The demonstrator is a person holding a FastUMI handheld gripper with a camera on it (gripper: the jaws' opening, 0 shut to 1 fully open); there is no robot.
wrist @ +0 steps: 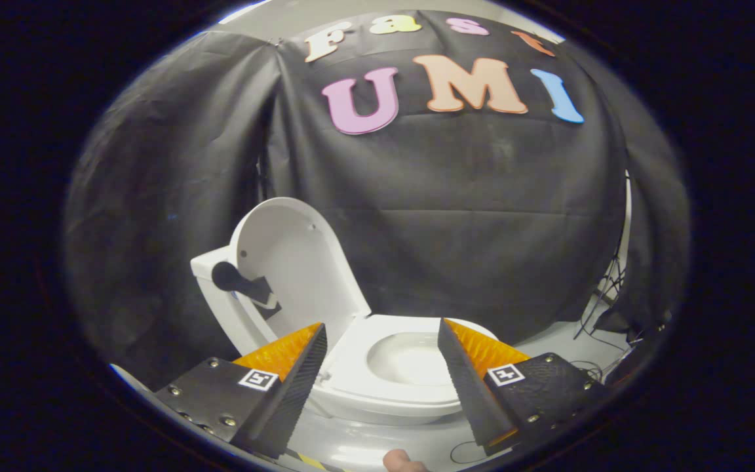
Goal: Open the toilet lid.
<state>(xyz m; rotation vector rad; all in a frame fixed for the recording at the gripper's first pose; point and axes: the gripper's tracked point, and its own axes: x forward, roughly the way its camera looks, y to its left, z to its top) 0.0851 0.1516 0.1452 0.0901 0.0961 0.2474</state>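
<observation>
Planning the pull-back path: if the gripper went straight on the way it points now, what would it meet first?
Probably the white toilet seat around the bowl, which lies just ahead between the open fingers of the gripper. The raised white toilet lid stands off to one side of that line. Depth is hard to judge here.

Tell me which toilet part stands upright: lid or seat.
The lid: it leans back against the tank, while the seat lies flat beyond the open gripper.

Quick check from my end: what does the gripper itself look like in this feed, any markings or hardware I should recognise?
The gripper has two wedge-shaped jaws that taper forward, with ribbed inner faces. Each sits on a dark textured base plate fixed with round metal screws. Each plate carries a small square black-and-white tag. The jaws stand open, apart, with the toilet beyond them.
</observation>
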